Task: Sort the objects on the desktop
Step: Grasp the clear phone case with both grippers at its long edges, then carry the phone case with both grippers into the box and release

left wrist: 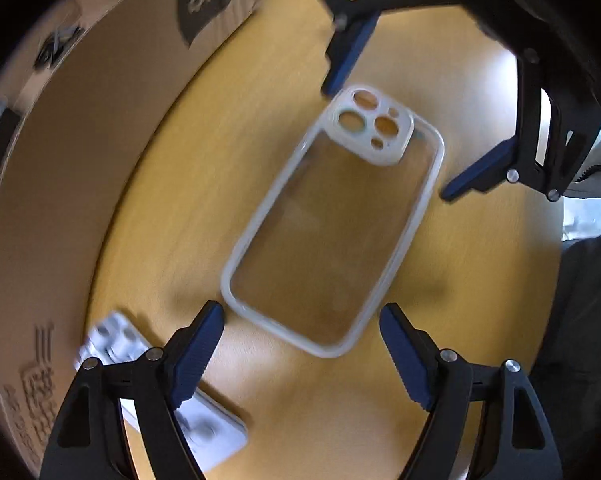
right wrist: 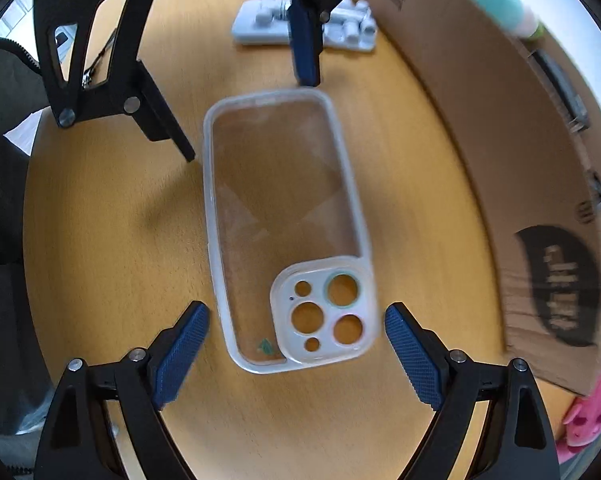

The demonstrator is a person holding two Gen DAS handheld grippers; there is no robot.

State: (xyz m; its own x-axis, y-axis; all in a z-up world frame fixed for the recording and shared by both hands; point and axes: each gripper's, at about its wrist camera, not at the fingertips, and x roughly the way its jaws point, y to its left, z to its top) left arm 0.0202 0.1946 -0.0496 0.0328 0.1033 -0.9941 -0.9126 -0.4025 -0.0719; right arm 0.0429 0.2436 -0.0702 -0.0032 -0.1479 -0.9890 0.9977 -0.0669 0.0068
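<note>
A clear plastic phone case with a frosted white rim and a raised camera block (right wrist: 288, 228) lies flat on the yellow wooden tabletop (right wrist: 112, 240), its open side seemingly down, so that the 5 camera holes show bare wood through them. It sits between the 2 tongs, which face each other from its opposite short ends. The right gripper (right wrist: 296, 356) hangs over the camera end, its blue ribbed pads (right wrist: 414, 354) spread wider than the case and gripping nothing; that spread looks chosen to straddle the rim across the short side. The left gripper (left wrist: 302, 354) is likewise wide open and empty over the plain end, its fingers (left wrist: 196, 354) just off the rim. Whether either touches the case I cannot tell. Just behind the left gripper lies a pale grey moulded plastic piece with raised studs (right wrist: 260, 20), near the wall of a brown cardboard box with a black printed label (right wrist: 480, 132), probably the sorting bin. A pink soft toy (right wrist: 592, 412) peeks past the box corner.
</note>
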